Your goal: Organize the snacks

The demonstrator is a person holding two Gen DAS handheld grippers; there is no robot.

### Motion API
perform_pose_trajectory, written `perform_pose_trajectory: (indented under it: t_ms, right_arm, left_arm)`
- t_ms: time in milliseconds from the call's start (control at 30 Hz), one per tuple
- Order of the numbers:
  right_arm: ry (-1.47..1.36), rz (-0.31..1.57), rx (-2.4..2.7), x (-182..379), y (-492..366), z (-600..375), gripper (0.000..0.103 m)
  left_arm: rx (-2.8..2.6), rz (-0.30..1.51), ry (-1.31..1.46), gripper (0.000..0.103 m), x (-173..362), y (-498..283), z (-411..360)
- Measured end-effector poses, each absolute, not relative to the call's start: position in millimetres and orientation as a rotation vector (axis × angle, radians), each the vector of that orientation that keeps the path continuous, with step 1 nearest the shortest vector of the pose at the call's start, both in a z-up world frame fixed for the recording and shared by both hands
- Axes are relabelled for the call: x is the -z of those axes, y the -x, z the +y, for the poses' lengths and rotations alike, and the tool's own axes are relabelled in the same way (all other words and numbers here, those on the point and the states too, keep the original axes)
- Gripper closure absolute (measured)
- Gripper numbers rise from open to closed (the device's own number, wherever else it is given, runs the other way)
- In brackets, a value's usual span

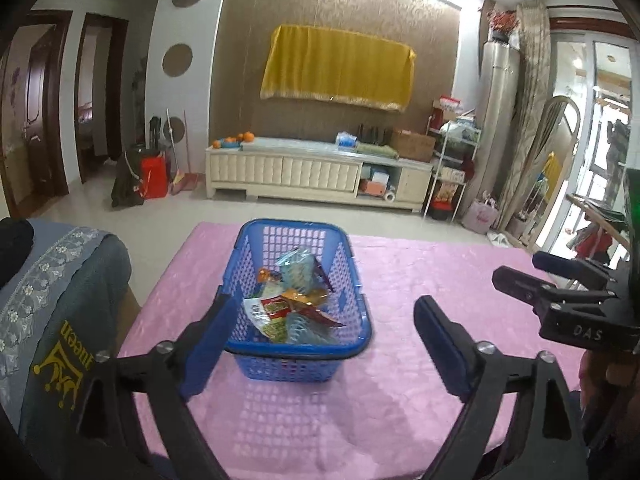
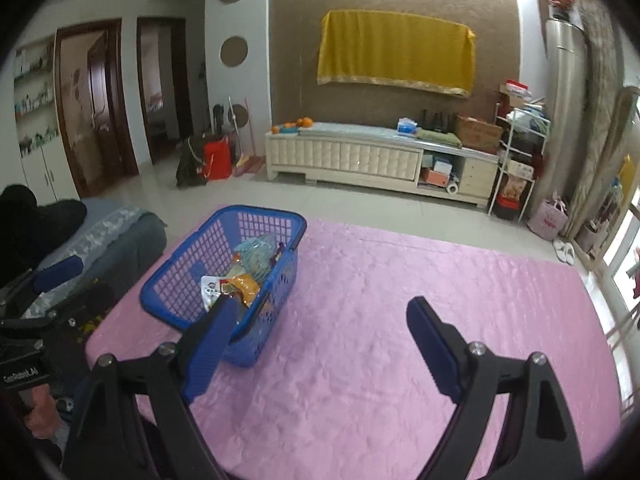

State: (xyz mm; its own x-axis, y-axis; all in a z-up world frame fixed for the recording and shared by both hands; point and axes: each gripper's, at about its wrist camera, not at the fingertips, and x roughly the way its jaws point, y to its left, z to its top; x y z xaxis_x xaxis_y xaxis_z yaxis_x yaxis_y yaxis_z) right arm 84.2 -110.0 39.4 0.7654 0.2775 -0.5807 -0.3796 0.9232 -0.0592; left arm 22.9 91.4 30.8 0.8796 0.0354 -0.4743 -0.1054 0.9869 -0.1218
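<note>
A blue plastic basket (image 1: 296, 351) stands on the pink tablecloth (image 1: 420, 264) and holds several snack packets (image 1: 292, 304) in orange, red, white and pale blue. My left gripper (image 1: 326, 300) hangs open in front of the basket, nearer than its front wall, with nothing between its fingers. In the right wrist view the basket (image 2: 256, 211) sits to the left with the packets (image 2: 240, 280) inside. My right gripper (image 2: 320, 304) is open and empty over bare cloth (image 2: 400, 280), its left finger overlapping the basket's near corner. The right gripper (image 1: 520, 268) also shows at the right edge of the left wrist view.
A grey-blue sofa arm with a lace cover (image 1: 60, 280) borders the table on the left. A hand (image 1: 600, 368) grips the right tool. Beyond the table lie tiled floor and a cream TV cabinet (image 1: 300, 168). A wide stretch of cloth extends right of the basket.
</note>
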Motion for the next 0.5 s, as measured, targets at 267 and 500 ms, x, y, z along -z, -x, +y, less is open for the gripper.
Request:
perform_pose_trajectory:
  t_ms: [267, 500]
  right_arm:
    - [0.100, 0.485, -0.306, -53.0, -27.8, -140.7, 0.000]
    - [0.110, 0.447, -0.288, -52.4, 14.6, -148.2, 0.000]
  left_arm:
    - [-0.054, 0.404, 0.099, 0.000, -47.0, 21.6, 53.3]
    - [-0.041, 0.395, 0.038, 0.000, -42.6, 48.7, 29.4]
